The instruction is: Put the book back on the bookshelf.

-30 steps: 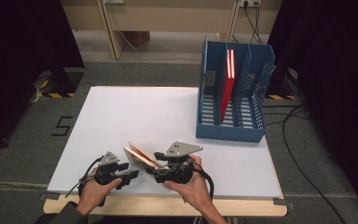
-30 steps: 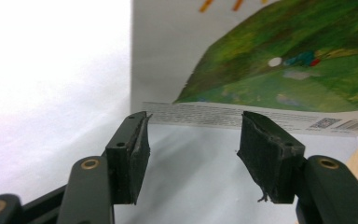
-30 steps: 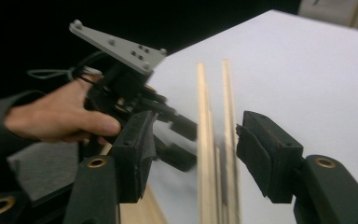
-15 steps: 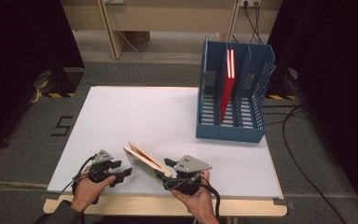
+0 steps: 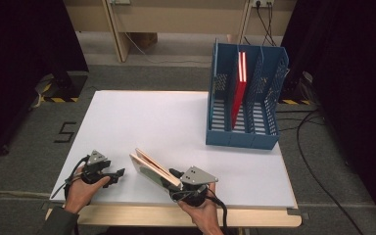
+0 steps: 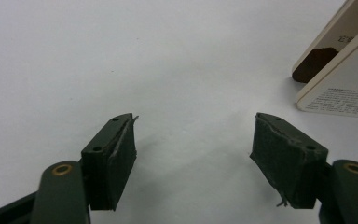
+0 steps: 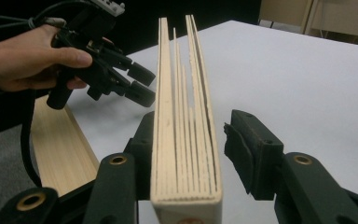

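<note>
- Presently, the book point(image 5: 154, 169) sits near the front edge of the white table point(image 5: 166, 122), roughly at the middle of that edge, propped up on its edge and leaning, with its far end pointing toward the table's left rear.
- Right tongs point(image 5: 178, 183): at the near end of the book, close to the front edge. In the right gripper view the book point(image 7: 184, 135) stands upright between the two jaws, page edges facing the camera; the left-hand jaw lies against the cover, while a narrow gap shows between the other pad point(image 7: 237, 147) and the opposite cover. The jaws have just been closing around the book (not yet pinched from both sides, as far as can be seen).
- Left tongs point(image 5: 119, 172): near the table's front left corner, just left of the book and apart from it. In the left gripper view the jaws stand parted with only bare table point(image 6: 168, 60) between them, having just been opening; nothing is held. The book's corner point(image 6: 340, 79) appears at the upper right of that view.
- A blue file rack point(image 5: 245, 105) stands toward the table's right rear, well apart from the book, with a red folder point(image 5: 238, 88) upright in one of its middle compartments.
</note>
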